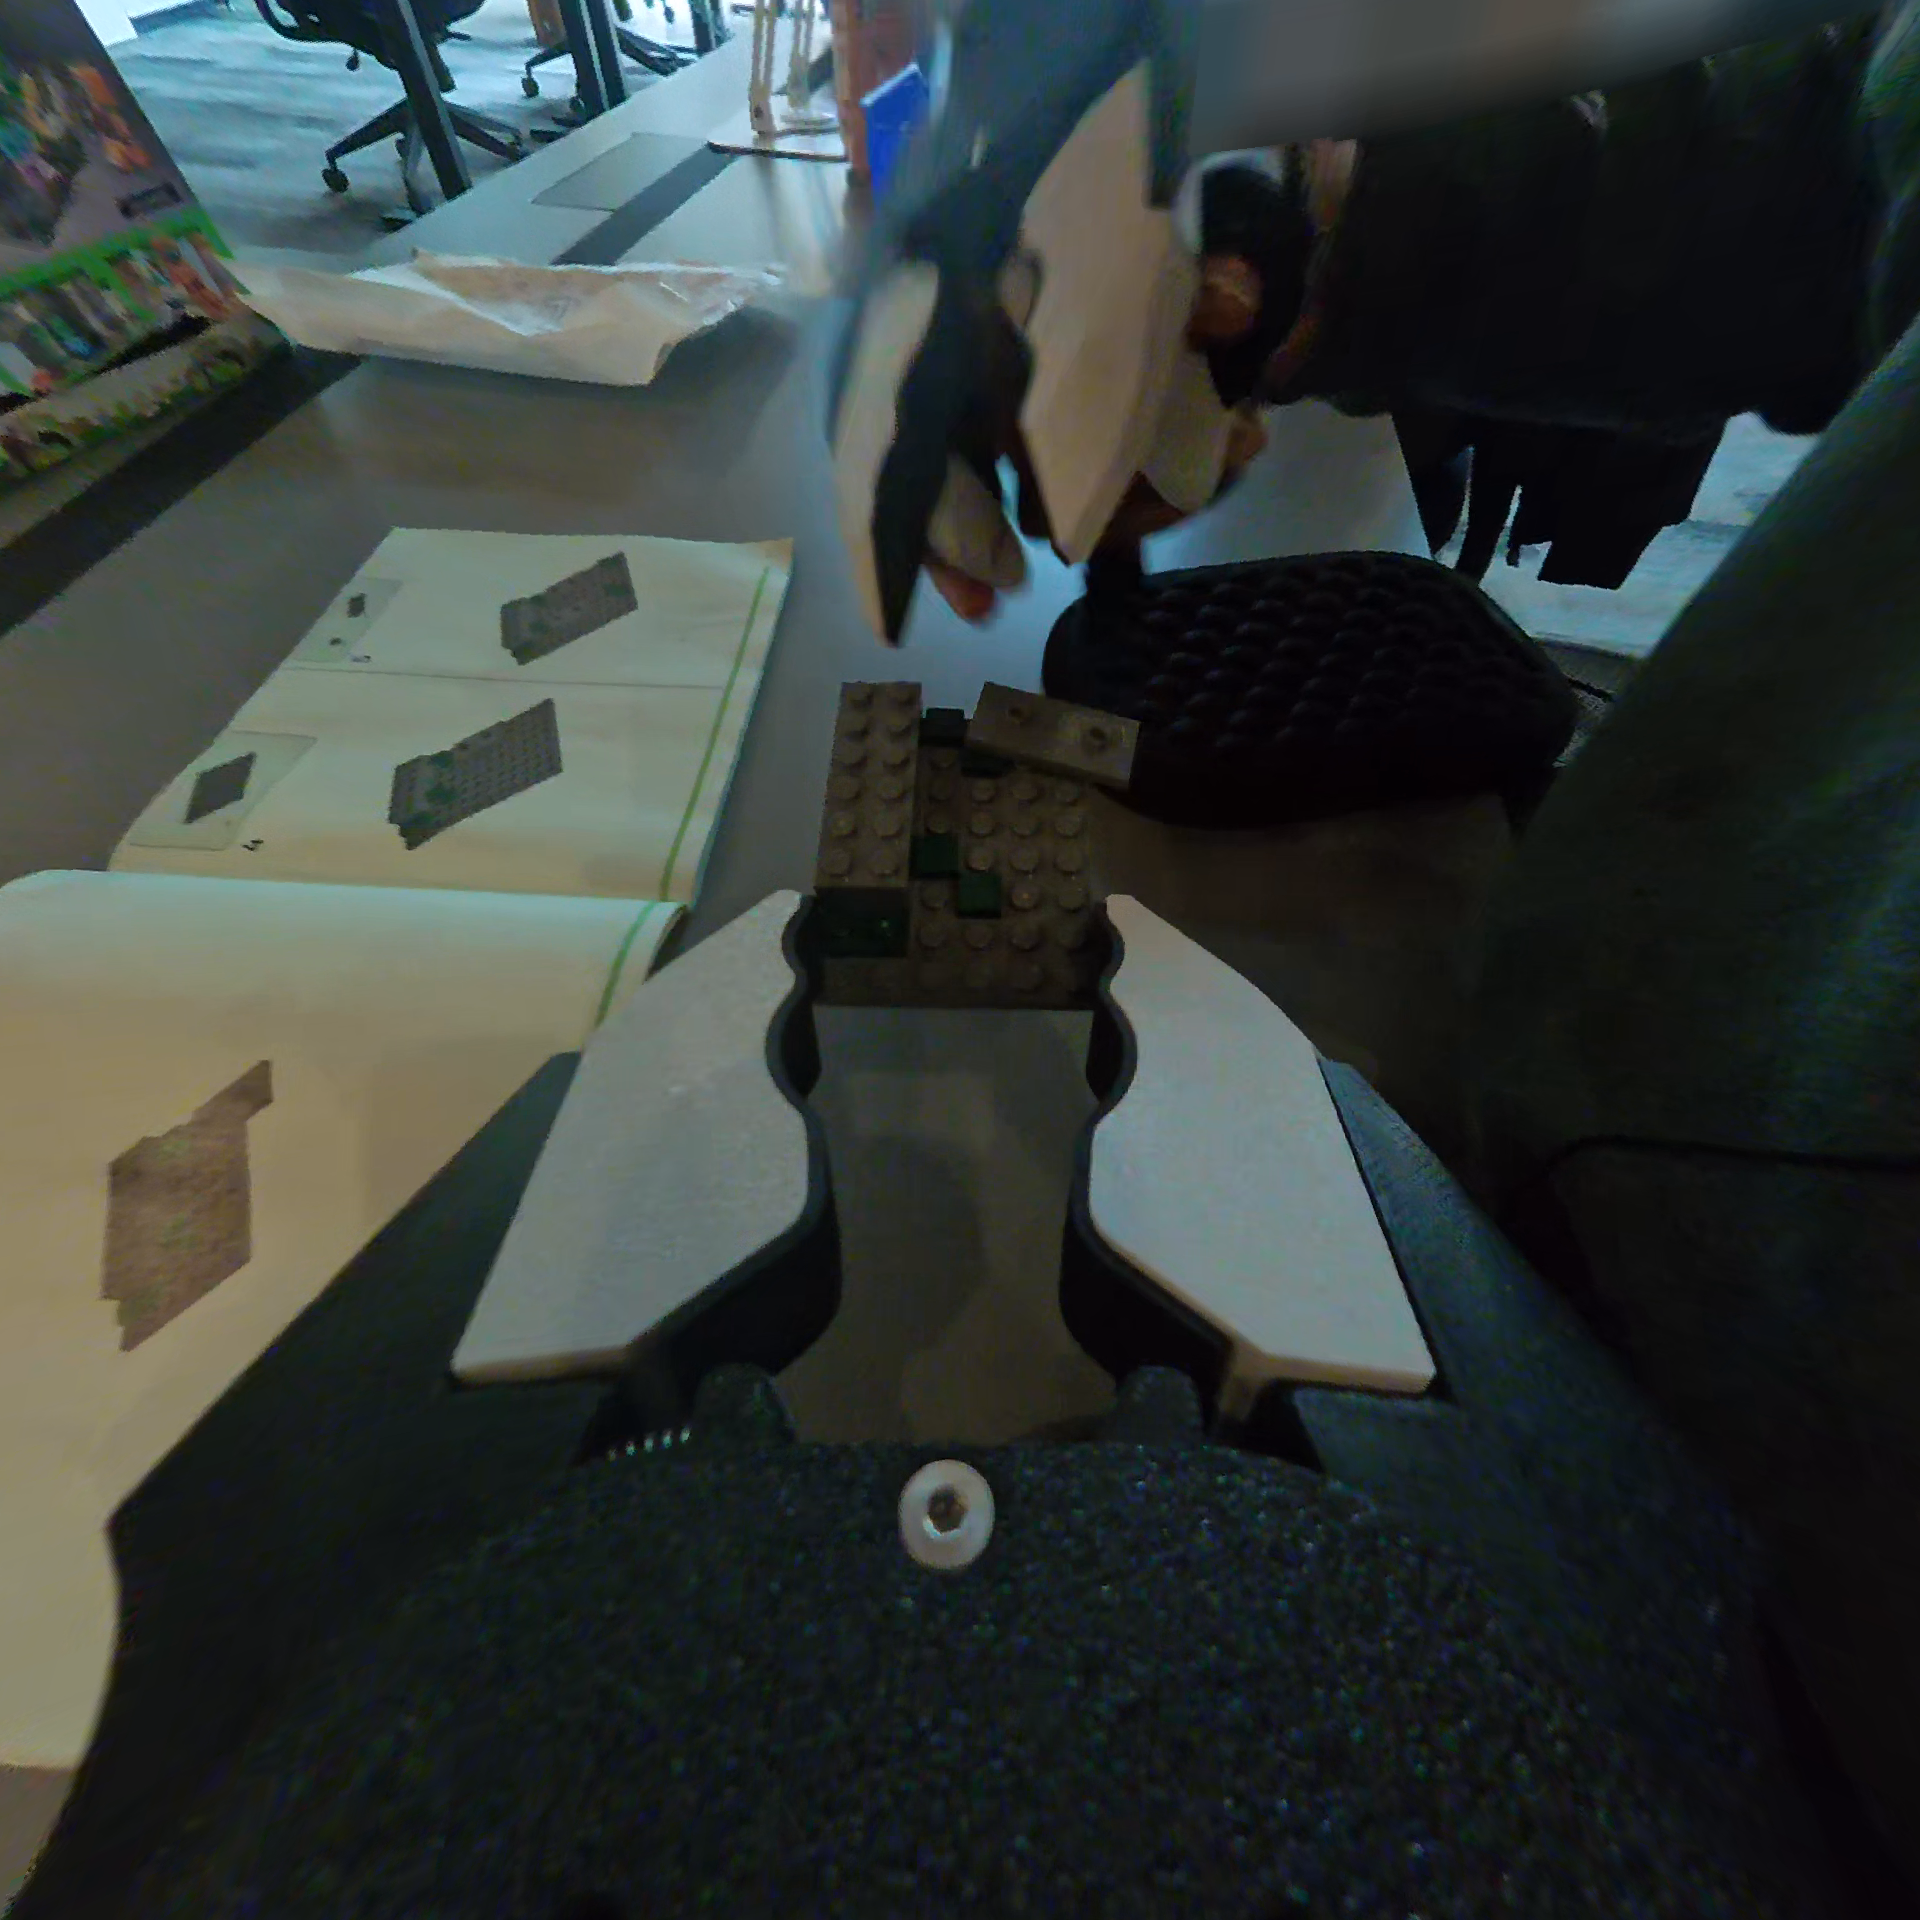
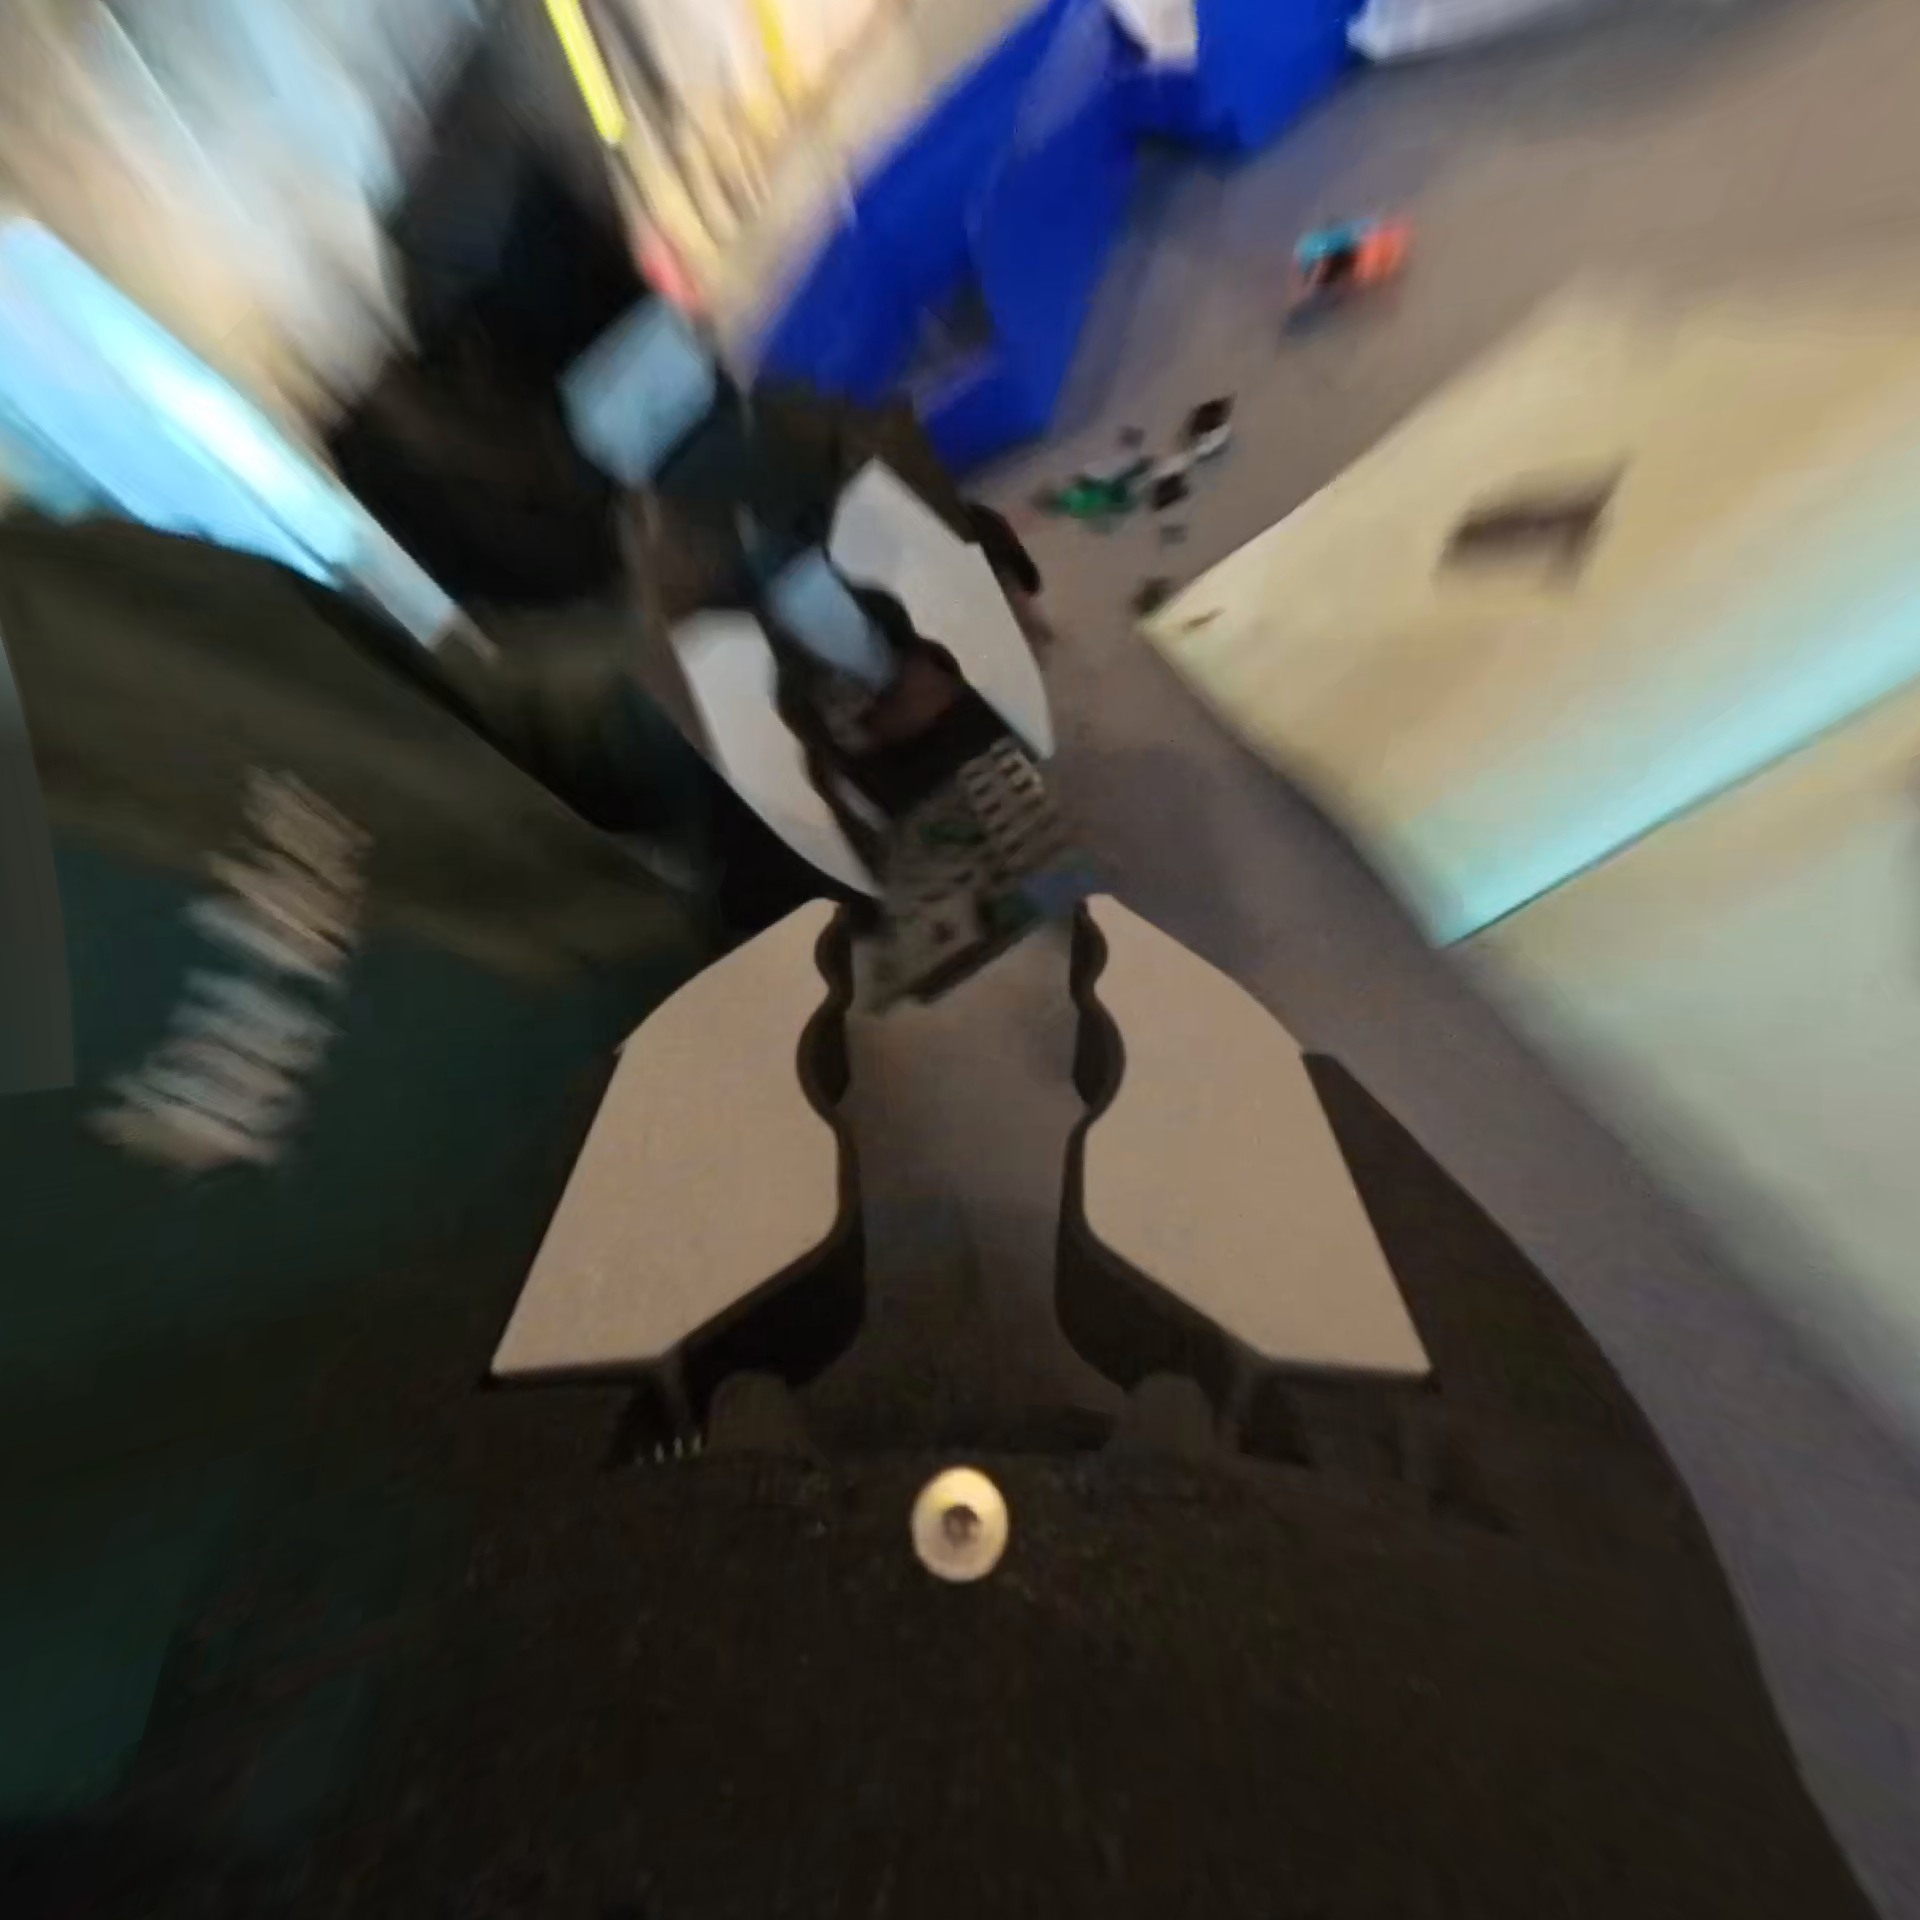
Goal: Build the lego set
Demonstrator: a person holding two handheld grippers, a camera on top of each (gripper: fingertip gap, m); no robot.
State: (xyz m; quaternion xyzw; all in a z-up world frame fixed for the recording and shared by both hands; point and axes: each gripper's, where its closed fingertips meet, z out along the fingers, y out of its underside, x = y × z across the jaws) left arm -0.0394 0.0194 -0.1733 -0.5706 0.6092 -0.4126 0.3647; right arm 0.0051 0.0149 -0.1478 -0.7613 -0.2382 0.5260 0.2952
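1. Office chairs and long desks fill the background; the grey table top [image 1: 623,457] carries an open instruction booklet with pale pages [image 1: 457,717], crumpled white paper packaging [image 1: 540,301] and a colourful printed box [image 1: 94,260].
2. On the table sits the dark grey studded lego base plate [image 1: 997,883], with a long grey brick [image 1: 873,790] along its left edge, small dark green tiles on it, and a loose grey plate piece [image 1: 1055,732] tilted at its far corner.
3. Left gripper [image 1: 951,935] brackets the base plate's near edge; whether the fingertips press it is unclear.
4. Right gripper [image 2: 956,925] is spread wide and empty, hovering above the build.
5. Risk: the right wrist view is heavily smeared, suggesting fast motion; a hasty descent could knock the tilted piece off or shove the plate sideways if the left gripper's hold is loose.
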